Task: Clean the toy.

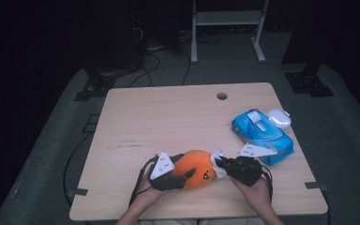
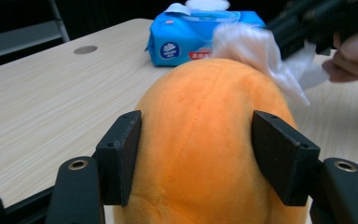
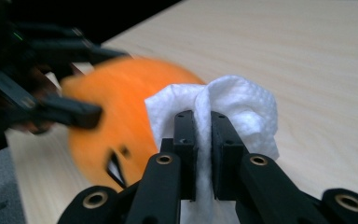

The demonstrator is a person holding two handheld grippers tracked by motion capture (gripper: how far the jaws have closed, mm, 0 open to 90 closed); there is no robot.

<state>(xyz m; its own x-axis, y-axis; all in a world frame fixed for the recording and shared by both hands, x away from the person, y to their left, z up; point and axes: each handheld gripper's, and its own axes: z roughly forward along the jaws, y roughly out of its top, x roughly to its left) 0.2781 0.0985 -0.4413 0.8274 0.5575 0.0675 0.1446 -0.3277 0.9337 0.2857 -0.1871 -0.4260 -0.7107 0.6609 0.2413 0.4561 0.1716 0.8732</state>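
The orange plush toy (image 1: 194,168) lies near the lower middle of the high view, on the wooden table (image 1: 168,122) close to its near edge, with a small black face marking on its lower right side. The left gripper (image 1: 180,178) clamps it from the left: in the left gripper view the two black pads press into the toy's (image 2: 209,154) flanks at mid-frame, one on each side, and the soft surface bulges between them. The right gripper (image 1: 220,164) comes in from the right of the high view, its jaws nearly together and pinching a white wipe (image 1: 217,161). In the right gripper view the wipe (image 3: 233,107) is folded over the jaw tips at the centre of the frame, with the blurred toy (image 3: 116,121) just beyond it at left. In the left gripper view the wipe (image 2: 261,51) touches the top of the toy at upper right. A blue pack of wipes (image 1: 261,135) lies at the right of the high view, well apart from the toy, with its white lid (image 1: 279,118) flipped open behind it. A round hole (image 1: 222,96) sits near the table's far edge.
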